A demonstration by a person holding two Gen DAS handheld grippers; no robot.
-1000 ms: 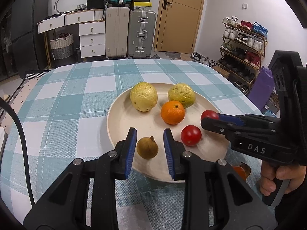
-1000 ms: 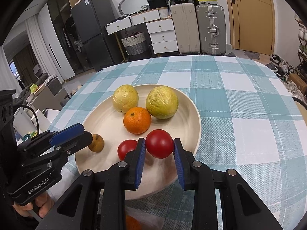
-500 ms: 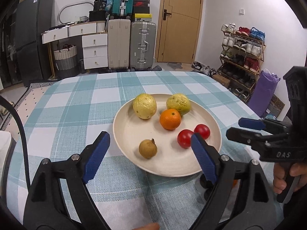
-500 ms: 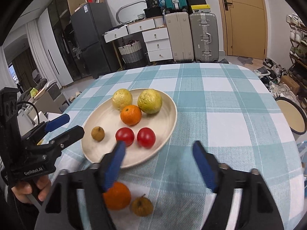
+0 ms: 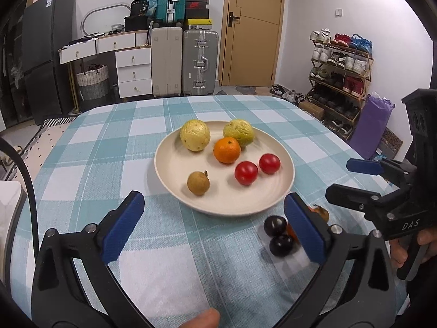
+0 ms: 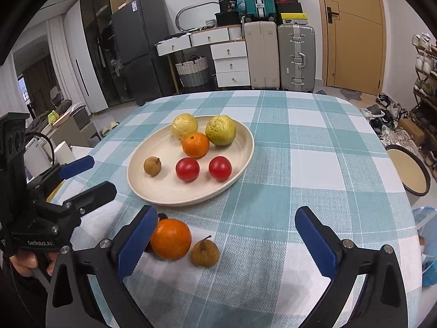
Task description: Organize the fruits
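Note:
A cream plate on the checked tablecloth holds two yellow-green guavas, an orange, two red tomatoes and a small brown fruit. Off the plate near the front lie a second orange, a brown pear-like fruit and two dark plums. My left gripper is open and empty in front of the plate. My right gripper is open and empty, above the loose orange and brown fruit.
The round table's edge curves at the left and right. Behind it stand suitcases, white drawers, a shoe rack and a fridge. A round stool sits to the right of the table.
Both grippers opened, releasing the small brown fruit and a tomato onto the plate, then drew back toward the table's near edge. The loose fruits came into view.

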